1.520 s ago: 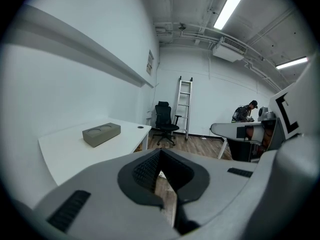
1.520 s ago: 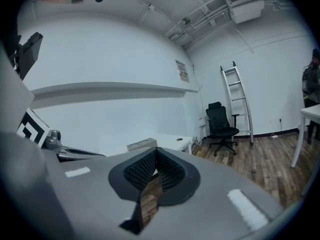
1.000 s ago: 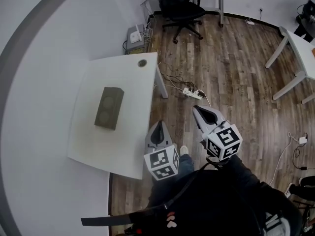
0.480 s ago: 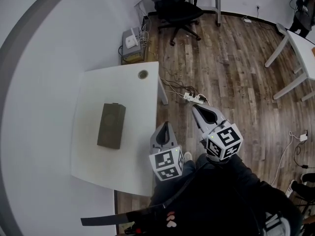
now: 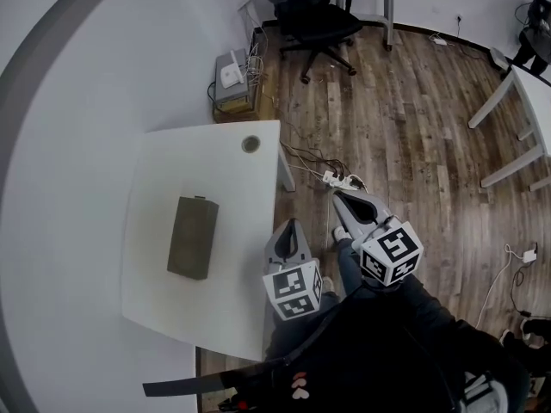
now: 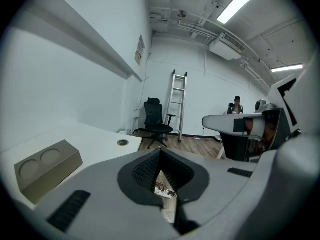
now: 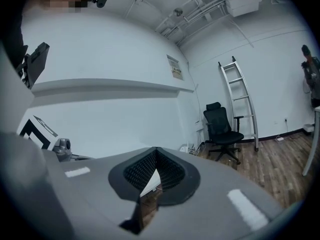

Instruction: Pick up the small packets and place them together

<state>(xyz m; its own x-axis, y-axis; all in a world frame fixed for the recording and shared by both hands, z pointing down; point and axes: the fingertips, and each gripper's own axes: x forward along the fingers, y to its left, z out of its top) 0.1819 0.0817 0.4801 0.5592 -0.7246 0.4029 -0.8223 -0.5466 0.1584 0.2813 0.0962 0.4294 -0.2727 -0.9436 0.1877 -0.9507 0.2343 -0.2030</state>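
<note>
A brown box [image 5: 192, 237] with two round marks on its top lies on the white table [image 5: 232, 188]. In the left gripper view the box [image 6: 46, 168] sits low at the left. No small packets show in any view. My left gripper [image 5: 290, 224] hangs past the table's right edge over the wooden floor, shut, with nothing between its jaws. My right gripper [image 5: 338, 197] is further right over the floor, also shut and empty. Both point away from the person, well apart from the box.
The table has a round cable hole [image 5: 250, 144] near its far corner. A power strip [image 5: 341, 179] and cables lie on the floor beside the table leg. A black office chair [image 5: 312, 15] and a ladder [image 6: 178, 104] stand at the back. Another white table [image 5: 527, 101] stands at right.
The table and box have slid lower in the head view as the person moves along the table. Both grippers keep their places in the view and stay shut.
</note>
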